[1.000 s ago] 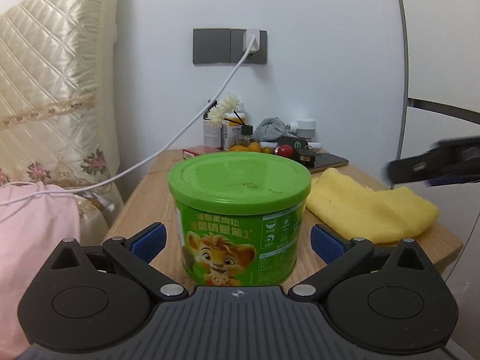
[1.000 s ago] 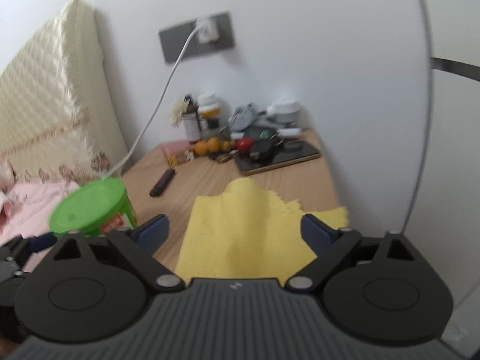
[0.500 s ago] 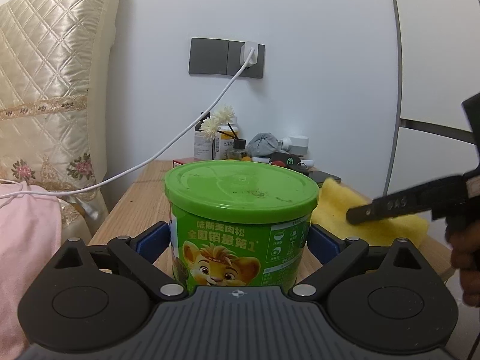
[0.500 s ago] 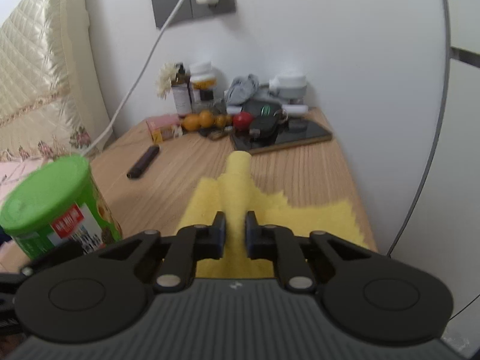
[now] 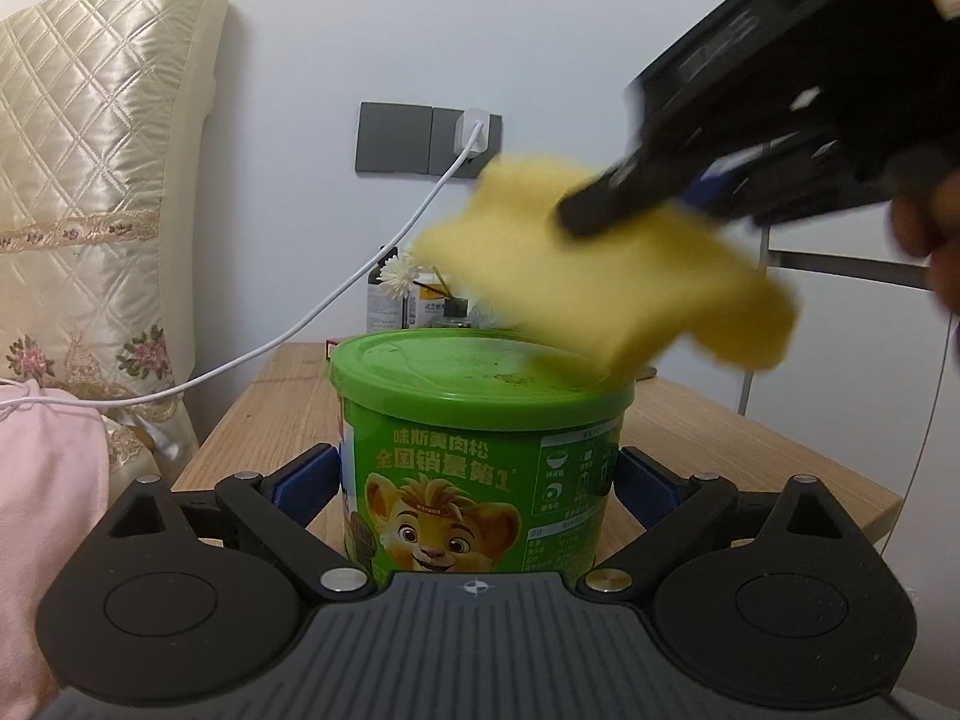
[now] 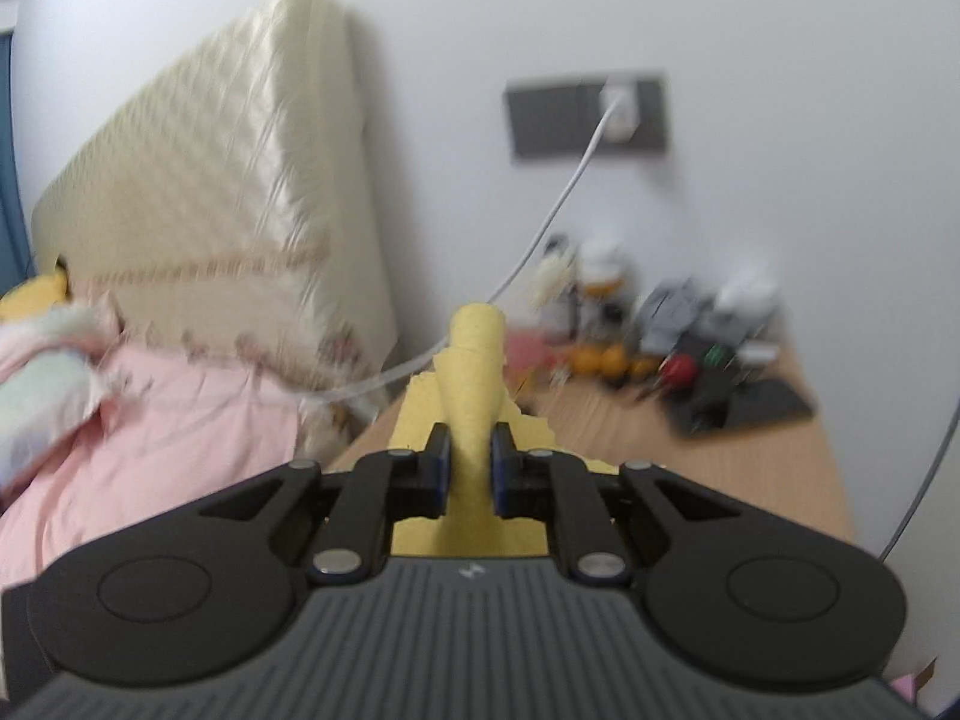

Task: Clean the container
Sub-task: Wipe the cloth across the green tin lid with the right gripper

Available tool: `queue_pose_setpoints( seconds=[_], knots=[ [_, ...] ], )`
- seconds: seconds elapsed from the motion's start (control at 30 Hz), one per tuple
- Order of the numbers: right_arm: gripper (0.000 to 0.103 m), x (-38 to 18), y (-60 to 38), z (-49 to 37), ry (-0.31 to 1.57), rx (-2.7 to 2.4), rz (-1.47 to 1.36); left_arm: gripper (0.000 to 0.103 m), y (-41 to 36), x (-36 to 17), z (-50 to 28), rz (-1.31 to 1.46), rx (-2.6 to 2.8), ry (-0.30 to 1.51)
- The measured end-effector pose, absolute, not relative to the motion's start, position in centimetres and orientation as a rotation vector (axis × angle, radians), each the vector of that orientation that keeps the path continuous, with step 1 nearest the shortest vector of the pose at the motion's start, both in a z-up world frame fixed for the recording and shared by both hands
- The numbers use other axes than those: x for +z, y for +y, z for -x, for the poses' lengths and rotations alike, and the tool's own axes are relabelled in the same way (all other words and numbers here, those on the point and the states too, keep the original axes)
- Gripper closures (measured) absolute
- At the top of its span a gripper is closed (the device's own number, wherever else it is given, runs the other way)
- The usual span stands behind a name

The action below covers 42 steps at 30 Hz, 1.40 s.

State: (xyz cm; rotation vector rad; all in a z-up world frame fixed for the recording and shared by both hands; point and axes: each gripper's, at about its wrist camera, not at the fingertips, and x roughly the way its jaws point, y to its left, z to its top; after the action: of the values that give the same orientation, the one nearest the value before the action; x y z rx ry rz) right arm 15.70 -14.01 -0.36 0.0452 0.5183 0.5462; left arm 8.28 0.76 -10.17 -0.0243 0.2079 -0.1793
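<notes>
The round green container with a green plastic lid and a lion-cub label [image 5: 480, 468] stands upright at the near edge of the light wooden bedside table [image 5: 750, 444]. The left gripper [image 5: 477, 480] has its blue-padded fingers [image 5: 303, 477] pressed against both sides of the container, holding it. Dark specks show on the lid.

Over the lid's right half hangs a blurred yellow cloth [image 5: 606, 276], its lower edge at or just above the lid; contact cannot be told. The right gripper [image 6: 470, 465] is clamped on a raised fold of that cloth, with a hand [image 5: 930, 240] behind it at far right.

At the far end of the table, against the white wall, sits a clutter of bottles, a white flower [image 5: 399, 273], oranges [image 6: 606, 360], a red object and dark items, partly hidden by the cloth. A white cable [image 5: 336, 306] runs from the grey wall socket [image 5: 429, 138] down to the left, over pink bedding [image 5: 42, 480] beside a quilted cream cushion [image 5: 102, 180].
</notes>
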Motion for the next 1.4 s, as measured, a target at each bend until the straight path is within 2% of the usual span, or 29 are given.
queue_pose_setpoints(
  seconds=[0.1,0.37,1.17,1.4],
  knots=[
    [0.088,-2.2,-12.7,-16.0,0.561,0.575,-0.043,0.005,0.8,-10.3,-8.3,0.025,-0.183,0.201],
    [0.089,-2.0,-11.3,-14.4,0.568,0.652,-0.034,0.004,0.7,-10.4,-8.3,0.027,-0.184,0.196],
    [0.088,-2.6,-11.6,-17.0,0.561,0.682,-0.029,0.004,1.7,-10.6,-8.3,0.023,-0.218,0.19],
    [0.089,-2.2,-10.7,-14.9,0.575,0.752,-0.026,0.004,1.9,-10.5,-8.3,0.021,-0.225,0.189]
  ],
)
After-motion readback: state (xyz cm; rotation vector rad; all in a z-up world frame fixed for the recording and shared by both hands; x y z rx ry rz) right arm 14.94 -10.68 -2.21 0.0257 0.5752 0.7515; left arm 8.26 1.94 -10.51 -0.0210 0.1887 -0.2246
